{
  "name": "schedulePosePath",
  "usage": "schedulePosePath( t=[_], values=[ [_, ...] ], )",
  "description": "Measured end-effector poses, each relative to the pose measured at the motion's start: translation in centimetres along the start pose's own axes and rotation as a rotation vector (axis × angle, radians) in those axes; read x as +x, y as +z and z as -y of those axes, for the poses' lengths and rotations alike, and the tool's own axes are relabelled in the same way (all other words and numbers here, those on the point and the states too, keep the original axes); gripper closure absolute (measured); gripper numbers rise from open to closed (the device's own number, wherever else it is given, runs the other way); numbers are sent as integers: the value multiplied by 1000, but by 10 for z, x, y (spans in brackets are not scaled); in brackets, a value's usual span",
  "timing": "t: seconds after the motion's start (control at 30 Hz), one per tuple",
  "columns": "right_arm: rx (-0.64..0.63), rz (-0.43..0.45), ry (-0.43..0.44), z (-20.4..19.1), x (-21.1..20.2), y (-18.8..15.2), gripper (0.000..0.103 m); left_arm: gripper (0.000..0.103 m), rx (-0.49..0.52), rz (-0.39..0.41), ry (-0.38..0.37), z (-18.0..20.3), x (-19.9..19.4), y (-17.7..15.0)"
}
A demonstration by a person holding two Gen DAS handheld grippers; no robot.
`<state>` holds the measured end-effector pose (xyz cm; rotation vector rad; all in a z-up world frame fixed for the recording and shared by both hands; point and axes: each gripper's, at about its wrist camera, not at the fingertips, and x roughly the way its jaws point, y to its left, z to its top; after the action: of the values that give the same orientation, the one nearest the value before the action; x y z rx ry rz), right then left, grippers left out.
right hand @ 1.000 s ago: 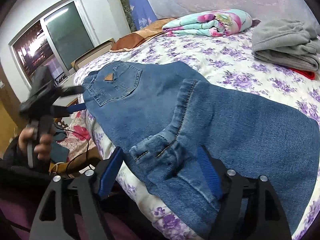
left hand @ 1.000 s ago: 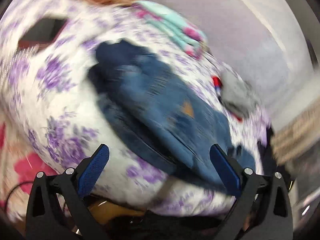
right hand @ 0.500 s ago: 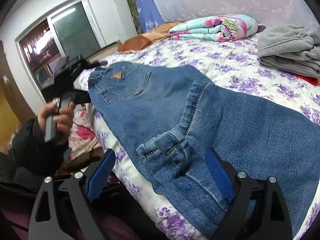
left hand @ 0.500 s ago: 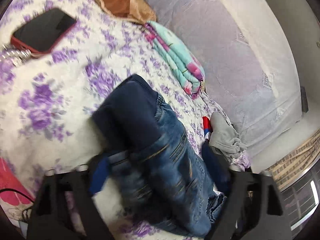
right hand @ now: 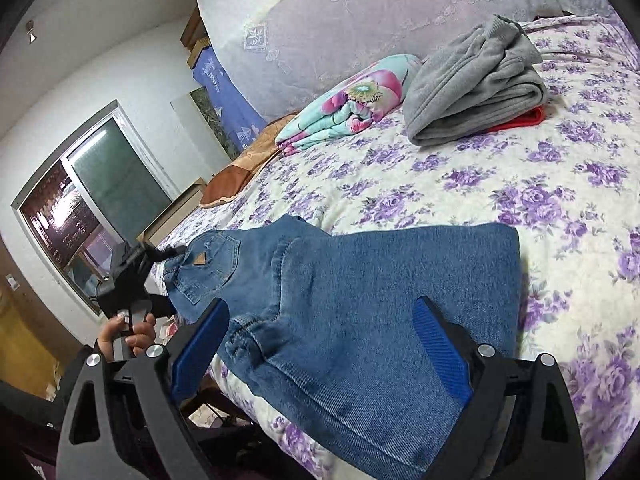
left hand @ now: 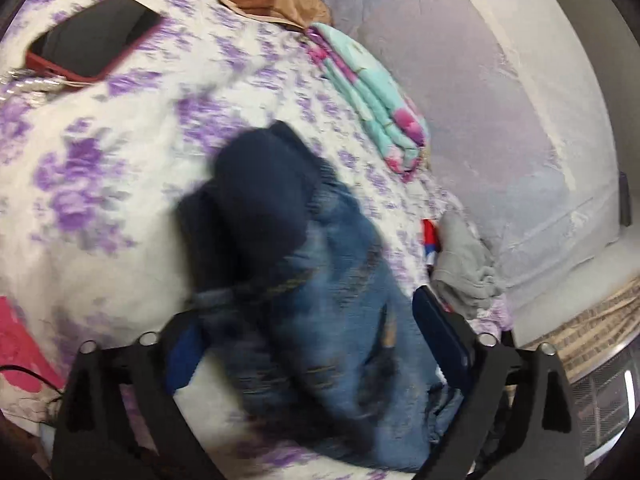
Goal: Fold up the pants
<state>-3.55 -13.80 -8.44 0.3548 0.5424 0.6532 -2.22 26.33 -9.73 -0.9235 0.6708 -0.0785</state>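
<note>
Jeans (right hand: 360,304) flat on bed (right hand: 500,168), already doubled. Left tongs (left hand: 316,344) spread around waistband, poised to lift next fold; right tongs (right hand: 320,344) spread, hovering over hem.

L claw (left hand: 312,344) jaws spread wide; R claw (right hand: 320,344) jaws also wide apart, nothing gripped.

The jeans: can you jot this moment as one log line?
jeans: on bed, partly folded | left tongs: open, at waistband | right tongs: open, above jeans
</note>
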Motion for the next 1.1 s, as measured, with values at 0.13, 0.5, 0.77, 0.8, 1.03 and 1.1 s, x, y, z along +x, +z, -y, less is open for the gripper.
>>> schedulePosePath(
  t=[0.13, 0.5, 0.77, 0.8, 1.03, 1.1],
  values=[
    [-3, 3, 3, 2, -5, -2, 9, 64, 23, 21, 0, 6, 2, -2],
    [67, 204, -110, 32, -72, 11, 9, 73, 688, 182, 21, 171, -58, -70],
    [214, 333, -249, 86, -143, 2, 9, 62, 1242, -157, -18, 280, 16, -229],
    [235, 322, -251, 91, -143, -1, 9, 58, 1295, -229, -6, 278, 38, -252],
    [283, 239, -199, 98, -139, -14, 6, 20, 1336, -345, -50, 269, 70, -288],
    [297, 222, -130, 96, -134, -12, 3, 15, 1331, -346, -81, 275, 52, -287]
  ],
)
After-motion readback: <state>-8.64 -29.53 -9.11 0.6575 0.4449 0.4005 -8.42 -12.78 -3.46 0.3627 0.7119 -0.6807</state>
